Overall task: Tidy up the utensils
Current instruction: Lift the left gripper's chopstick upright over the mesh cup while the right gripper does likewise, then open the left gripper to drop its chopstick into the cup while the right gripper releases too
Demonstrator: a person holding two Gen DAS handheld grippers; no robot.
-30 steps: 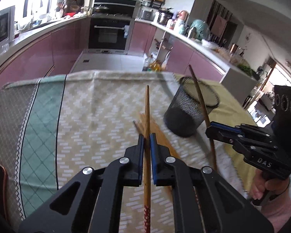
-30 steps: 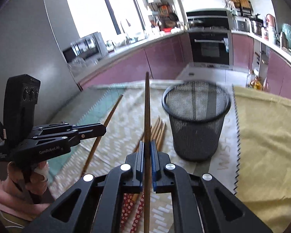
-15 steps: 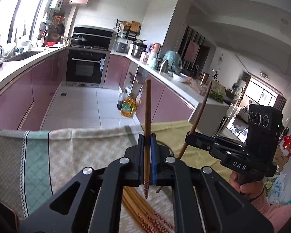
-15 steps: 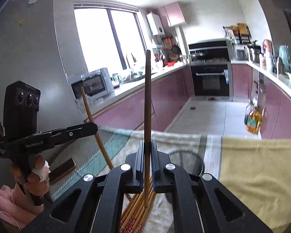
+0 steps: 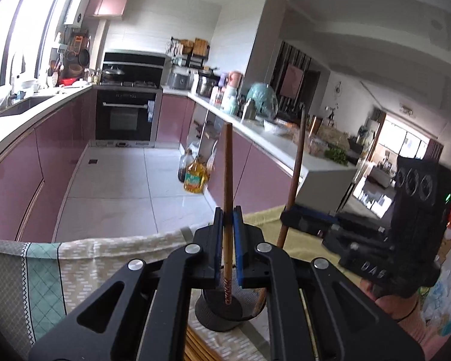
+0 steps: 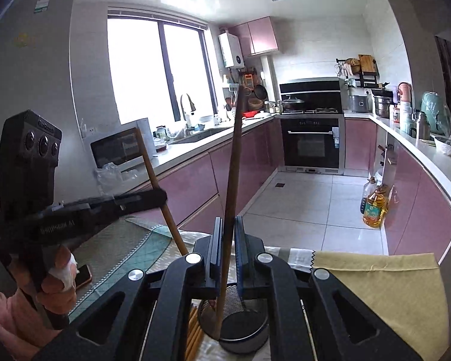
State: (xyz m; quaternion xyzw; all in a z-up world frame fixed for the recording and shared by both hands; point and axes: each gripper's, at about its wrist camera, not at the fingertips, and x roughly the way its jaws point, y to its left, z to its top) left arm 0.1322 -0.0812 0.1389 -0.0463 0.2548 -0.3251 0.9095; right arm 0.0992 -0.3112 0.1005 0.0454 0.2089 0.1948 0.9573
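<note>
Left gripper (image 5: 228, 240), right gripper (image 6: 228, 249): each clamped on one upright chopstick (image 5: 228, 180).
Tips over mesh holder (image 6: 243, 328); both raised off patterned cloth (image 5: 45, 270) since before.

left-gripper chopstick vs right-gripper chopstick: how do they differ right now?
Colour: the left gripper's chopstick is lighter reddish-brown with a red patterned lower end; the right gripper's chopstick is darker, plainer brown.
Lower end: the left one's hangs above the mesh holder; the right one's appears to reach inside it.
Shared: each stands nearly upright, clamped between the shut blue pads of the left gripper or right gripper, over the holder.
</note>
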